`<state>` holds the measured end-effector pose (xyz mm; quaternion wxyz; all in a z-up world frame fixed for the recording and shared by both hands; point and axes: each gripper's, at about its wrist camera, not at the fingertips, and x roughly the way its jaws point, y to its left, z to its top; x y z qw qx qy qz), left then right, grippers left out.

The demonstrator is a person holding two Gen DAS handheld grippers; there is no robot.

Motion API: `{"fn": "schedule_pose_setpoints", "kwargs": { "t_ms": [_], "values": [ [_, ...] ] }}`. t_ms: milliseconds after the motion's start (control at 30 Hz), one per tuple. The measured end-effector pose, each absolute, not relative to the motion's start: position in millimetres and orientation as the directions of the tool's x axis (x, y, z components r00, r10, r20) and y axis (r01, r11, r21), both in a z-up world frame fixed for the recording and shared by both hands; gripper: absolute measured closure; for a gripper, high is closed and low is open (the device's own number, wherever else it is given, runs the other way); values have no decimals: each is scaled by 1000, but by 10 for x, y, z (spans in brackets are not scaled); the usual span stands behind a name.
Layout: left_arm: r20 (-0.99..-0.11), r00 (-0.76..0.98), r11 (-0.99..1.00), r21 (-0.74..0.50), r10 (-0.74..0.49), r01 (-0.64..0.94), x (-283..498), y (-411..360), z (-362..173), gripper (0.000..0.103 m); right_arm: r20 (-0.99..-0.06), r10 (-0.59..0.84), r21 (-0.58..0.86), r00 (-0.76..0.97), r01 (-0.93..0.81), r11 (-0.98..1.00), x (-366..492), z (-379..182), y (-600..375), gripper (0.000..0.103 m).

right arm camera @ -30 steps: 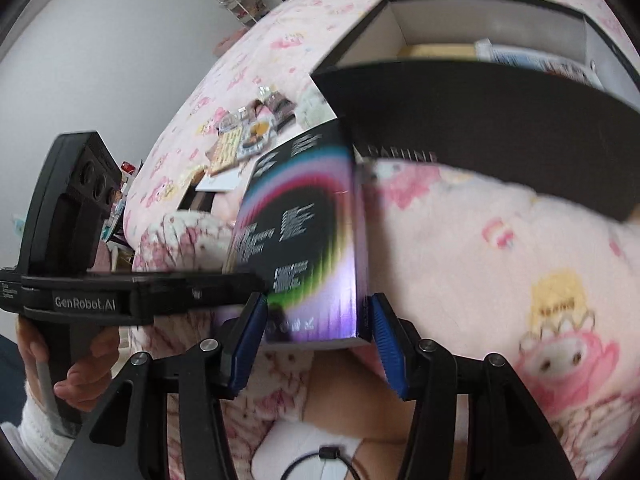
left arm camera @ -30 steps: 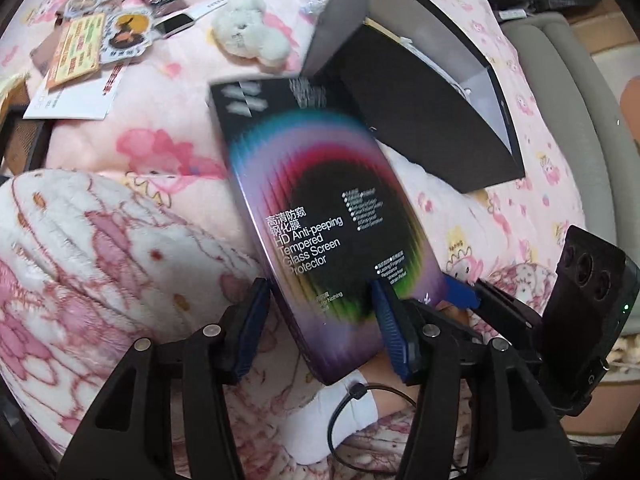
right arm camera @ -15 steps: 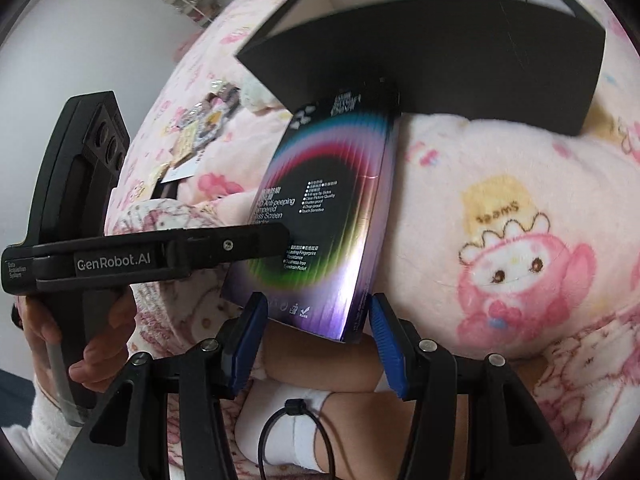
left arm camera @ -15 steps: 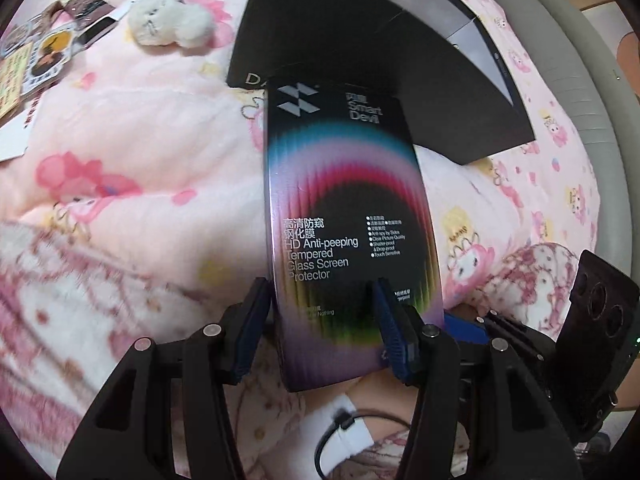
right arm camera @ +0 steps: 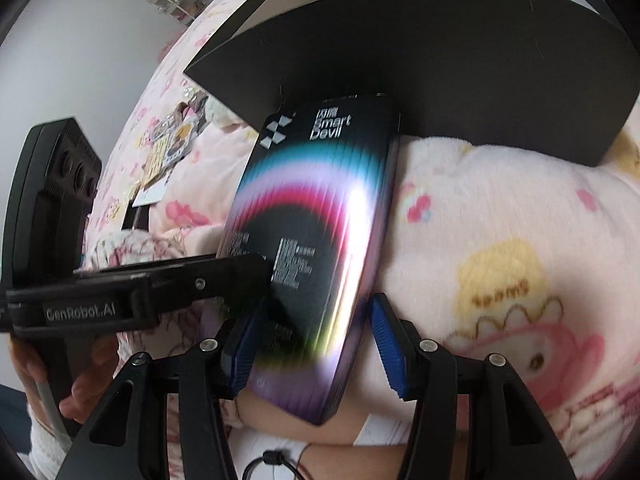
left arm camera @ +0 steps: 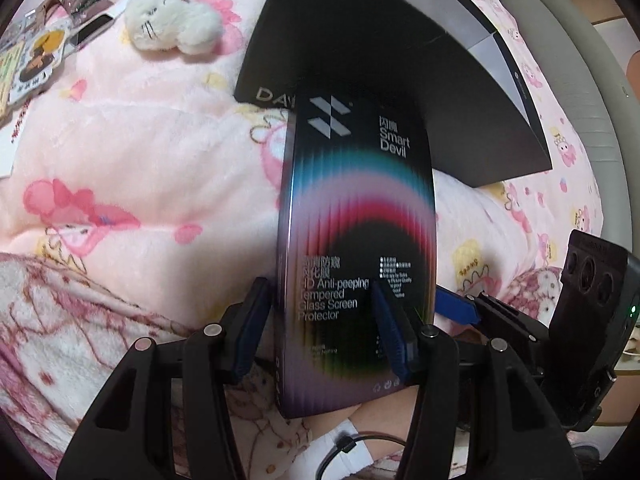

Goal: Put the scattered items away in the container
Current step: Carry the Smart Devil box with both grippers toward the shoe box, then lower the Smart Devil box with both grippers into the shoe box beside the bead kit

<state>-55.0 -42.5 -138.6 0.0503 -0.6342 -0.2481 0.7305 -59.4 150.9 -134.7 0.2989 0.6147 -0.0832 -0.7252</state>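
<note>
Left wrist: both grippers' fingers point(left arm camera: 387, 332) clamp protector box point(left arm camera: 360, 216), long axis twd black container point(left arm camera: 400, 68).

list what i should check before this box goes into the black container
1. Left gripper grip on the box: ok, jaws closed on it.
2. Right gripper grip: cannot tell, box sits between its jaws, contact unclear.
3. Box above the container rim: not ok, its top edge faces the outer wall, below the rim.
4. Room inside the container: cannot tell, inside hidden.
5. Blanket tidied: not ok, plush toy and cards lie on it.
</note>
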Motion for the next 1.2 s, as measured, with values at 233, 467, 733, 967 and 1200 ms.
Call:
{"fn": "schedule_pose_setpoints", "kwargs": {
  "t_ms": [233, 467, 733, 967, 1200],
  "values": [
    [-904, -219, -868, -418, 367, 268, -579, -483, -1425, 45, -812, -580, 538, -66, 302, -787, -736, -1468, 1528, 53],
    [-880, -218, -828, -472, 422, 303, -557, -624, -1483, 46, -767, -640, 603, -52, 283, -746, -794, -1556, 1564, 52],
    [-864, -247, -826, -495, 438, 270, -435, -648, -1414, 52, -762, -643, 594, -77, 311, -742, -725, -1479, 1629, 54],
    [-839, -281, -828, -525, 466, 197, -338, -526, -1180, 53, -739, -662, 597, -126, 334, -730, -625, -1231, 1778, 56],
    [-795, -339, -823, -561, 504, 92, -238, -462, -726, 53, -695, -683, 585, -227, 373, -720, -473, -691, 1942, 56]
  ]
}}
